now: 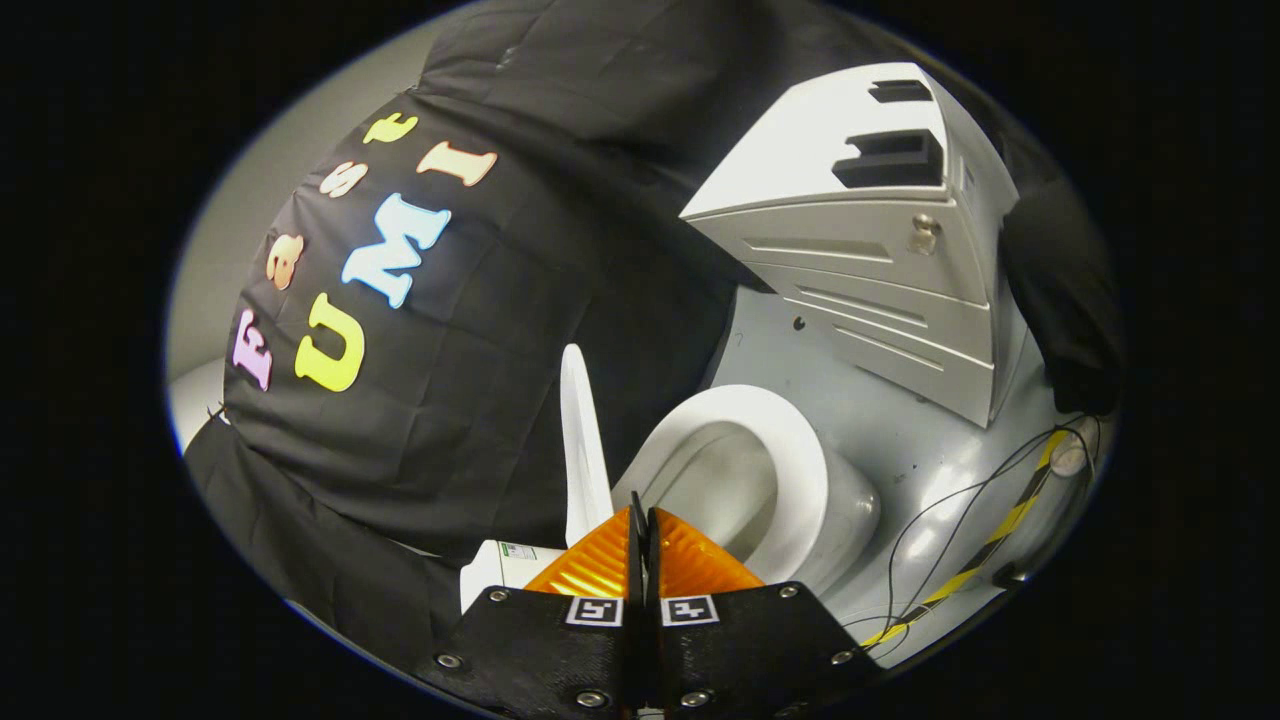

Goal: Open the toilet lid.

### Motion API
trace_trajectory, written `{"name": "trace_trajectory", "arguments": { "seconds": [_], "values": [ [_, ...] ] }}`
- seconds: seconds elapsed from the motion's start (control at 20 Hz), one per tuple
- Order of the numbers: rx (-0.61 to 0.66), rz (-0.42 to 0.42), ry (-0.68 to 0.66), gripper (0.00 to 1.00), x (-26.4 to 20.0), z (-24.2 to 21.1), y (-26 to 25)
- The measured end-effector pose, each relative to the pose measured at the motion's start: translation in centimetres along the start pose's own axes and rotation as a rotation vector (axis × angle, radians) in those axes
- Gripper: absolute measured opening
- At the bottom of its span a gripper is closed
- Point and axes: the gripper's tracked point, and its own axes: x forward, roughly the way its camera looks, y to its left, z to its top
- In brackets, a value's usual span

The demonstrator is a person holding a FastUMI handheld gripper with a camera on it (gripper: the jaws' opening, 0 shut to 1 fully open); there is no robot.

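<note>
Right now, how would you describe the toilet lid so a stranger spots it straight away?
Find the white toilet on the grey floor, just beyond the shut gripper. The toilet lid is the thin white panel raised on edge beside the open bowl, against the black cloth wall; unlike the rounded seat, it is flat.

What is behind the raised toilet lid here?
The booth's black cloth wall hangs right behind the upright toilet lid. The shut fingers cover the lid's base and hinge; the bowl lies open beside it.

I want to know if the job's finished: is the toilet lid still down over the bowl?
No, the toilet lid stands raised beside the open bowl, just beyond the shut claw.
</note>
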Motion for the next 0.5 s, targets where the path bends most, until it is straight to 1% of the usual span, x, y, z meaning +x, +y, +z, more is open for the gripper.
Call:
{"name": "trace_trajectory", "arguments": {
  "seconds": [0.25, 0.5],
  "values": [
    [-0.052, 0.037, -0.043, 0.00, -0.7, -0.1, 2.2],
    [-0.106, 0.044, -0.062, 0.00, -1.2, -0.4, 3.3]
  ]
}}
